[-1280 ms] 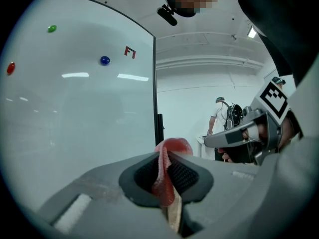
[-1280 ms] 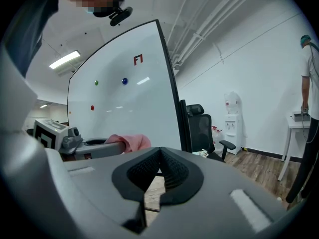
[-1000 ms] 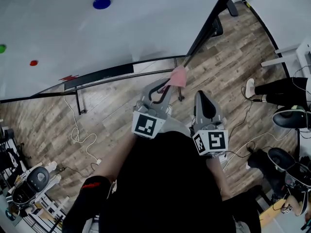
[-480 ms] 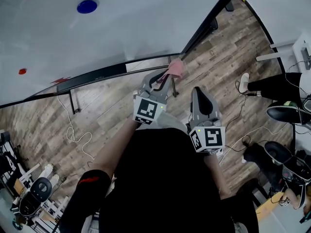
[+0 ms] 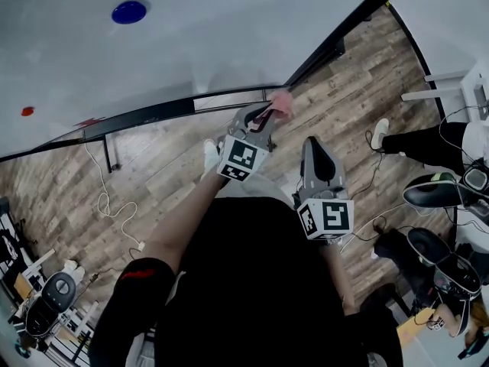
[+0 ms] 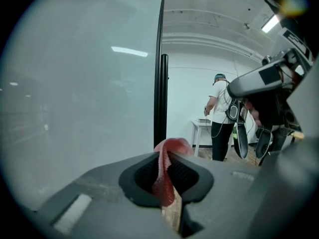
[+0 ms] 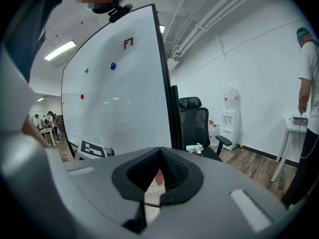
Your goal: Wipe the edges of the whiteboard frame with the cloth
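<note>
Jaws of the left gripper [image 5: 267, 113] are clamped on a fold of the pink cloth [image 5: 281, 104], held just beside the whiteboard frame [image 5: 344, 33] at its lower corner, those of the right gripper [image 5: 317, 153] are closed on nothing, and the cloth is judged soft, light and best pinched bunched.

A wood-plank floor [image 5: 176, 167] spreads across the head view, with a white cable [image 5: 102, 202] looping over it at 9 o'clock. A blue magnet [image 5: 128, 11] sits at 11 o'clock and a red magnet [image 5: 27, 111] near 10. A person's leg in dark trousers [image 5: 428, 142] and a white shoe [image 5: 377, 133] reach in at 3 o'clock. The right gripper view shows a black office chair [image 7: 196, 126] just right of centre, with a water dispenser [image 7: 230, 108] beside it. In the left gripper view, a person in a white shirt [image 6: 219, 108] stands at a small white tabletop [image 6: 202, 124].
</note>
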### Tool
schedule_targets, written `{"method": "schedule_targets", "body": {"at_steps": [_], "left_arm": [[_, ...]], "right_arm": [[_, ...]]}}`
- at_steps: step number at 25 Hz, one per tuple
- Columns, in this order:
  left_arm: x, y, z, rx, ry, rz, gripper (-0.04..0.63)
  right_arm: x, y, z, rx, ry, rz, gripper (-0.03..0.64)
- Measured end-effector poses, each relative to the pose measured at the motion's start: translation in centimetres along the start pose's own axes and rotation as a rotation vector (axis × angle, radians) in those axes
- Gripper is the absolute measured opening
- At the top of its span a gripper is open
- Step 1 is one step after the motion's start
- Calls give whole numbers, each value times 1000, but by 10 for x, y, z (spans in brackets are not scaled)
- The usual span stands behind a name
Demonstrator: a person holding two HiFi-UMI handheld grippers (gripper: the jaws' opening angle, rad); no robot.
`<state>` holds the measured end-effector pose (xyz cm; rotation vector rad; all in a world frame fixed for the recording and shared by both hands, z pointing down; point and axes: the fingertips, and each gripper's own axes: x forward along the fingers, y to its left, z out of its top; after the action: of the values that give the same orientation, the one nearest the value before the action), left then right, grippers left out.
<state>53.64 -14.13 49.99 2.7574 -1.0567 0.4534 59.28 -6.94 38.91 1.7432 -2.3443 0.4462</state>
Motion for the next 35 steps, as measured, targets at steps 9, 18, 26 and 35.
{"method": "schedule_targets", "body": {"at_steps": [9,18,26,35], "left_arm": [[35,13,-34,-64,81,25,23],[61,6,-40,-84,119,2,24],[72,16,-45,-141,163,48,24],[70,34,-48,-187,208,130,25]], "right_arm": [[16,-13,-8,5,29,20,2],[9,-29,-14,18,48,1,2],[3,-28,-19,18,58,17,2],[6,-30,-15,20,51,21,2]]}}
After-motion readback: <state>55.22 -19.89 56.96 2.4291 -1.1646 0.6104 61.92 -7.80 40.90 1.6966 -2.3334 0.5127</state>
